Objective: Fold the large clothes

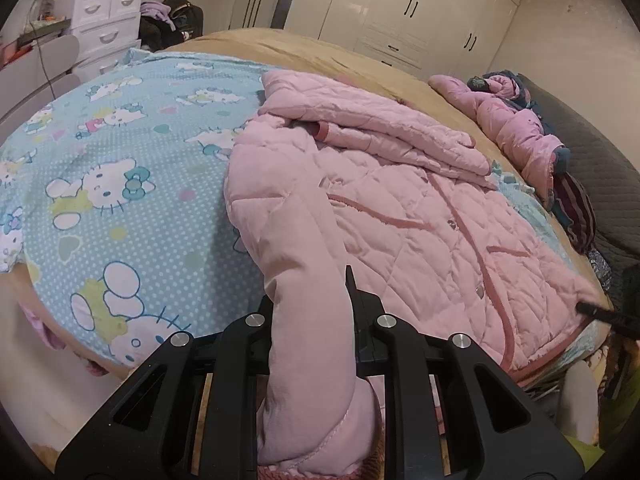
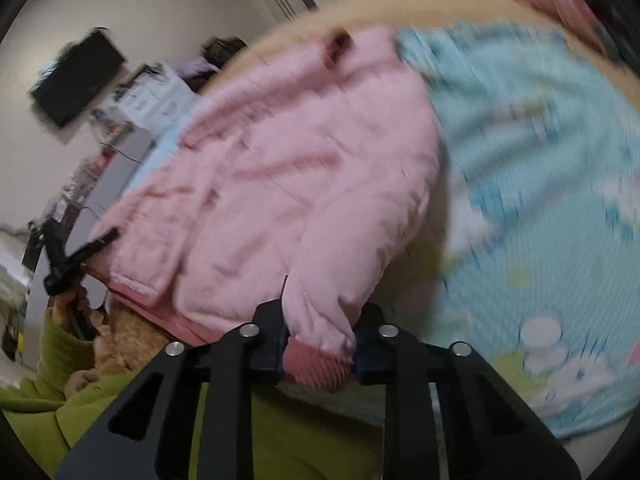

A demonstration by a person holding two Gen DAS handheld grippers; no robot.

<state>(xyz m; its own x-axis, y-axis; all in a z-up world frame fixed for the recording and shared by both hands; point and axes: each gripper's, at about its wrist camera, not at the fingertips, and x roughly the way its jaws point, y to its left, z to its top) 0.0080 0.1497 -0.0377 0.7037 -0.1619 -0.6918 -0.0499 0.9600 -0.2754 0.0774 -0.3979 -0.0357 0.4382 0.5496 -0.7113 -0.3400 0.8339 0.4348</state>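
Note:
A pink quilted jacket (image 1: pixel 400 208) lies spread, front up, on a blue cartoon-cat blanket (image 1: pixel 120 184) on the bed. My left gripper (image 1: pixel 310 296) is shut on one pink sleeve (image 1: pixel 304 248), which runs up between its fingers. In the blurred right wrist view the right gripper (image 2: pixel 320 320) is shut on the other sleeve at its ribbed pink cuff (image 2: pixel 316 364). The jacket's body (image 2: pixel 280 168) stretches away beyond it. The left gripper (image 2: pixel 68 260) shows at the jacket's far edge, and a dark fingertip of the right one (image 1: pixel 600 314) shows at the hem.
A tan bedspread (image 1: pixel 320 52) lies under the blanket. More pink and dark clothes (image 1: pixel 516 120) are piled at the bed's far right. White drawers (image 1: pixel 104 20) and wardrobes (image 1: pixel 420 12) line the walls. A person's green sleeve (image 2: pixel 60 384) is close by.

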